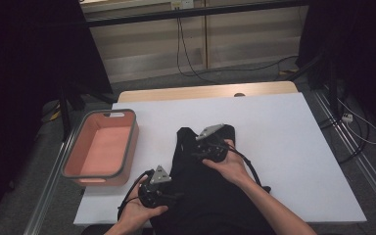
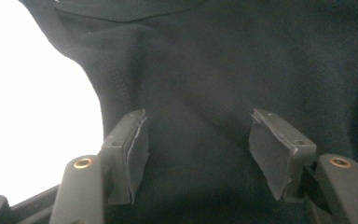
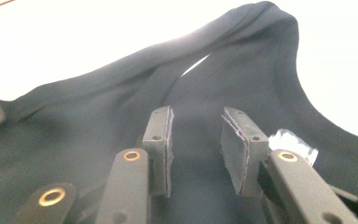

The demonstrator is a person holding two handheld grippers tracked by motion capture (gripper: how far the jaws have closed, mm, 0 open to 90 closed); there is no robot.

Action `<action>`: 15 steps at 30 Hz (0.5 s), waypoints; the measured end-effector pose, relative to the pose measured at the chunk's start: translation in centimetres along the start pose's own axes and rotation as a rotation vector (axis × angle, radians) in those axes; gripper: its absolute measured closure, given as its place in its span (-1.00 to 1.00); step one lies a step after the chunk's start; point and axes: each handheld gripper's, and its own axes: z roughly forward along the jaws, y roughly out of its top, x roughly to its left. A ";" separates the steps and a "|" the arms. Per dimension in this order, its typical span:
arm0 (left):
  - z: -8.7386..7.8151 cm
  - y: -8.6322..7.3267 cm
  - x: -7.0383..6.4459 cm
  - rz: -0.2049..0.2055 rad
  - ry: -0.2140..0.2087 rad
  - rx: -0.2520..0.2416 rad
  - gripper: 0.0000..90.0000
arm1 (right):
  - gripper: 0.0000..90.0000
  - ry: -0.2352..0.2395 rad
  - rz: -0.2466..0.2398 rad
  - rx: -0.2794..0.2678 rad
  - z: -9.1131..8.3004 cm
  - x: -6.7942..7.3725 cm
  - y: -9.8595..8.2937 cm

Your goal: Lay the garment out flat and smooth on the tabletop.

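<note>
A black sleeveless garment (image 1: 196,181) lies flat on the white table cover (image 1: 284,147), its shoulder straps toward the far side. My left gripper (image 1: 169,196) rests at the garment's left edge near the front. In the left gripper view it (image 2: 198,119) is wide open over the black cloth (image 2: 214,70). My right gripper (image 1: 200,147) sits on the upper part of the garment near the straps. In the right gripper view it (image 3: 197,116) is open with a narrower gap, dark fabric (image 3: 98,121) under the jaws and a strap loop (image 3: 261,18) ahead. A small white label (image 3: 291,145) shows beside the right jaw.
A pink basket with a grey rim (image 1: 73,156) stands empty at the table's left side. Bare white cover stretches to the right and far side of the garment. A wooden table edge (image 1: 205,91) and cables on the floor lie beyond.
</note>
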 end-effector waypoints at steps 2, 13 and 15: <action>0.1 0.0 0.1 0.000 -0.002 -0.001 -0.17 | 0.44 0.003 0.003 0.003 1.0 -0.7 0.8; 0.1 -0.1 0.1 0.023 -0.001 0.002 -0.23 | 0.33 -0.021 0.061 0.011 4.6 -3.9 4.4; 0.1 -0.1 0.1 0.016 -0.001 0.000 -0.24 | 0.34 -0.018 0.073 0.010 5.0 -4.3 4.6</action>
